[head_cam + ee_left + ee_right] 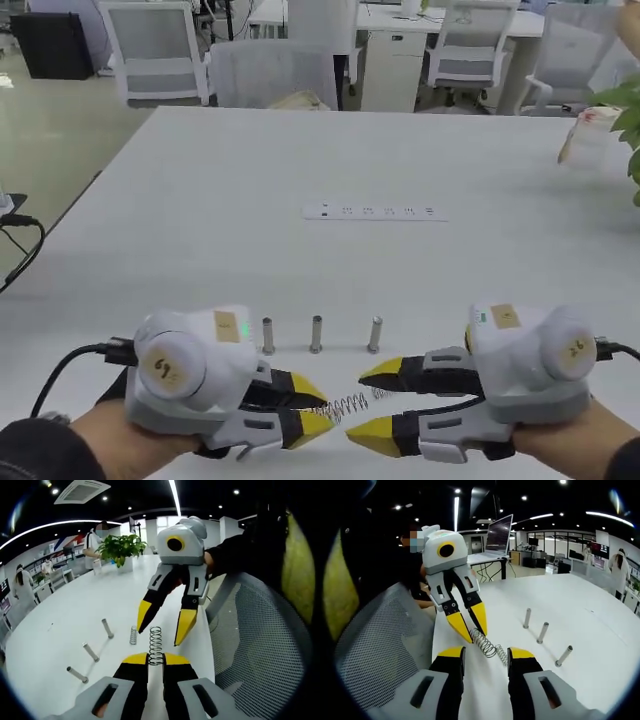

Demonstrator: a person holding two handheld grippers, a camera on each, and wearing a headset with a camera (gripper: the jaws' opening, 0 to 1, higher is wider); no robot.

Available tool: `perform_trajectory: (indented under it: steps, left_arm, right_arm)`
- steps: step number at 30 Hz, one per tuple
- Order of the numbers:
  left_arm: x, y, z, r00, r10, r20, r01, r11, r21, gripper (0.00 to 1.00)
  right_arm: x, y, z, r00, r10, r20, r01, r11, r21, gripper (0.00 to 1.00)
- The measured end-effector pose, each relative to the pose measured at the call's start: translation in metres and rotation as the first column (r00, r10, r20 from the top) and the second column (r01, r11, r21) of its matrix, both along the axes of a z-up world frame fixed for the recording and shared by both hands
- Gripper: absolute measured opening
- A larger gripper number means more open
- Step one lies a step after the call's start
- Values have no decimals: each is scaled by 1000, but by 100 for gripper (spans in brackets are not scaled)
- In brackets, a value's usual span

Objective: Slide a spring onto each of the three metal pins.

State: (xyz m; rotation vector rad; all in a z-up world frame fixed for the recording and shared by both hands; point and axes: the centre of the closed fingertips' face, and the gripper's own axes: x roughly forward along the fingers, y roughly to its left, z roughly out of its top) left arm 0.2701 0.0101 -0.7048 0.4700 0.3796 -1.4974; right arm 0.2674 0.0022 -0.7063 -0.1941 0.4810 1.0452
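Observation:
Three upright metal pins (316, 334) stand bare in a row on the white table; they are also in the left gripper view (90, 652) and the right gripper view (542, 632). My left gripper (320, 407) (156, 659) is shut on one end of a small coil spring (347, 405) (156, 641) that sticks out toward the right gripper. My right gripper (375, 402) (486, 653) is open, its yellow fingertips (383, 369) straddling the spring's (487, 647) free end. A second spring (133, 635) lies on the table beside the nearest pin.
A white power strip (375, 212) lies mid-table beyond the pins. The table's front edge (207, 645) is close to both grippers, with a mesh chair (260, 645) behind. A potted plant (625, 130) stands at the far right and office chairs (155, 50) past the far end.

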Motion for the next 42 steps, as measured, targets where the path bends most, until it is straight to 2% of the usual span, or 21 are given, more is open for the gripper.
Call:
perform_trajectory:
  steps: [3,9,13,19,21,25,28,33,42]
  left_arm:
    - [-1,-2,0,1000,-8,1,8,1000,-1,3]
    - [-2,-4,0,1000,-17,4,17,1000,0,3]
    - [-4,-4,-5,1000,-28,9,28,999,16,3]
    - [-4,-6,-11,999,-29,14,29,999,30,3]
    - [-4,-7,-13,999,-32,30,30,999,40,3]
    - [-4,-8,-14,999,-30,36,28,999,43,3]
    - [-5,-8,-14,999,-35,41,33,998,45,3]
    - [-6,-9,-13,998,-42,48,40,998,43,2]
    - [-9,-11,-17,996,-57,61,52,995,82,2]
  right_arm:
    - [-4,3,0,1000,24,-10,-24,1000,6,24]
    - [-4,3,-1,1000,24,-9,-24,1000,4,19]
    - [-4,2,1,1000,28,-3,-28,1000,6,12]
    - [-3,4,5,999,37,3,-37,999,6,11]
    - [-4,8,9,999,49,15,-49,999,-1,9]
    - [-3,12,11,998,65,12,-64,998,-13,9]
    - [-5,14,8,996,83,-16,-83,996,-36,10]
    - [-7,13,0,992,116,-40,-120,987,-107,9]
    - [-10,15,-6,981,183,-61,-192,957,-217,9]
